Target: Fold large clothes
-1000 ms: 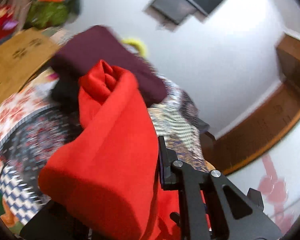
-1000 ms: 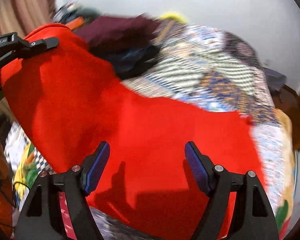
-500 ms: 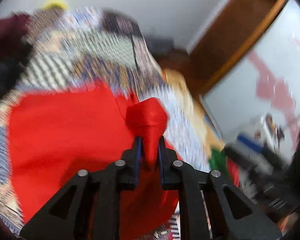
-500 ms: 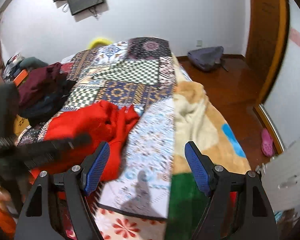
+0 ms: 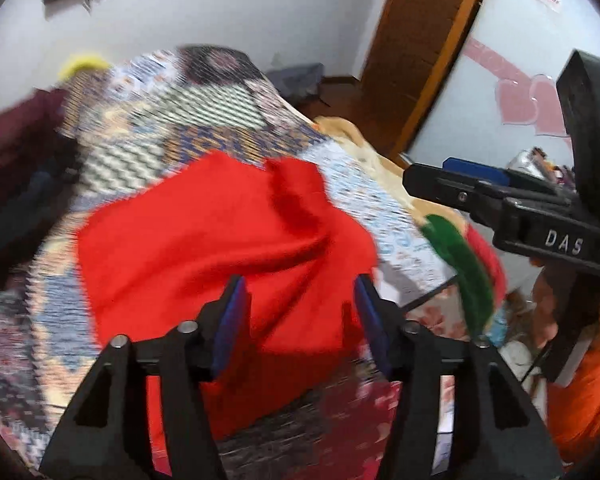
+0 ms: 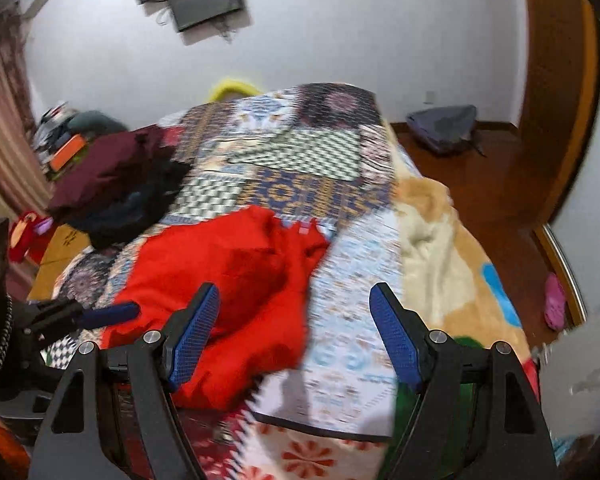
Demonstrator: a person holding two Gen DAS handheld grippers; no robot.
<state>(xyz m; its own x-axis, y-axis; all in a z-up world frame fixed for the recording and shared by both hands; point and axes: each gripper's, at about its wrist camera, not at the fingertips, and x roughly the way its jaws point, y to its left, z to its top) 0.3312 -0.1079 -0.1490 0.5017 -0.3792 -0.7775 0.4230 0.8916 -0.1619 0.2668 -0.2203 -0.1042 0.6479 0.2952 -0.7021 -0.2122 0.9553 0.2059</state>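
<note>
A red garment lies bunched on the patchwork bedspread, near the front edge. My left gripper is open and empty just above the garment's near part. My right gripper is open and empty above the garment's right edge and the bedspread. The right gripper also shows at the right of the left wrist view. The left gripper's finger shows at the left of the right wrist view.
A pile of maroon and dark clothes sits at the bed's left side. A cream and green blanket covers the bed's right side. A grey bag lies on the wooden floor by the wall.
My left gripper let go of the red garment and opened. The garment dropped onto the bed. Both grippers pulled back a little.
</note>
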